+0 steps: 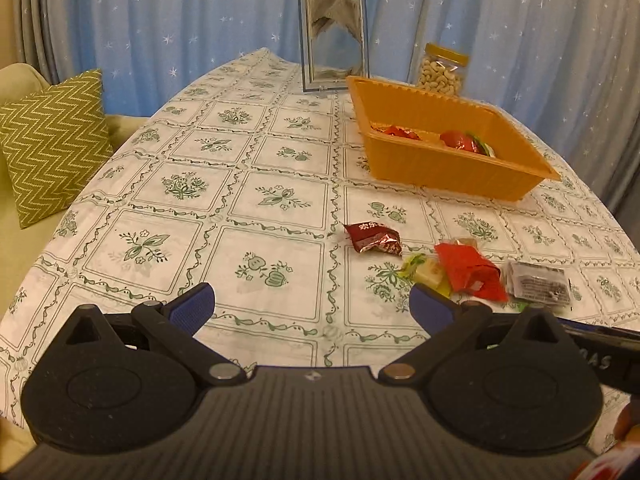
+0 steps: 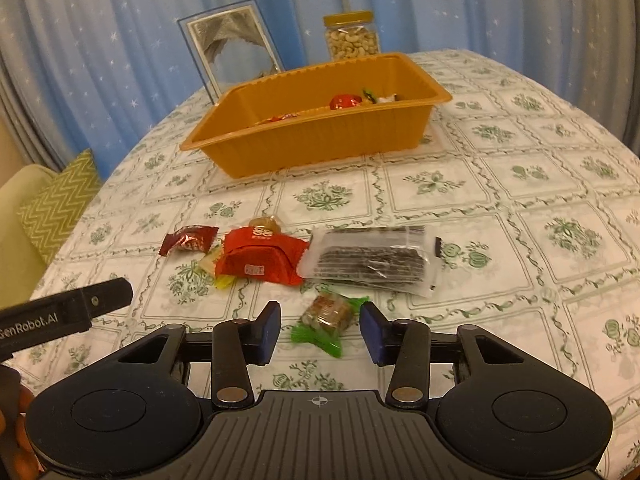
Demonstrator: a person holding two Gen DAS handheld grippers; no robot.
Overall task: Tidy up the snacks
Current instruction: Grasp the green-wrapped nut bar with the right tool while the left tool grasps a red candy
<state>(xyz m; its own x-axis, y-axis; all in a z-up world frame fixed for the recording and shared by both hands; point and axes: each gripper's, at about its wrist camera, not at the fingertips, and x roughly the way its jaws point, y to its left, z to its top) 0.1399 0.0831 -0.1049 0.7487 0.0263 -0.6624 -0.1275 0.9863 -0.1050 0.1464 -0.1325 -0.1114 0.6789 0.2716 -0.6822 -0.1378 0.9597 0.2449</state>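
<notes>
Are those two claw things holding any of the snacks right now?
No. Left gripper is open over bare cloth; right gripper is open around the green-wrapped candy, not gripping it.

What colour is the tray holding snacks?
Orange tray, seen best in the right wrist view.

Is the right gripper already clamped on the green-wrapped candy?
No. The right gripper is open, its pads either side of the green-wrapped candy.

A white tablecloth (image 2: 500,184) printed with green floral squares carries an orange ribbed plastic tray (image 2: 316,140). Behind hang pale blue curtains (image 1: 520,20) dotted with white stars; a green cushion (image 1: 52,144) bears cream zigzags.
</notes>
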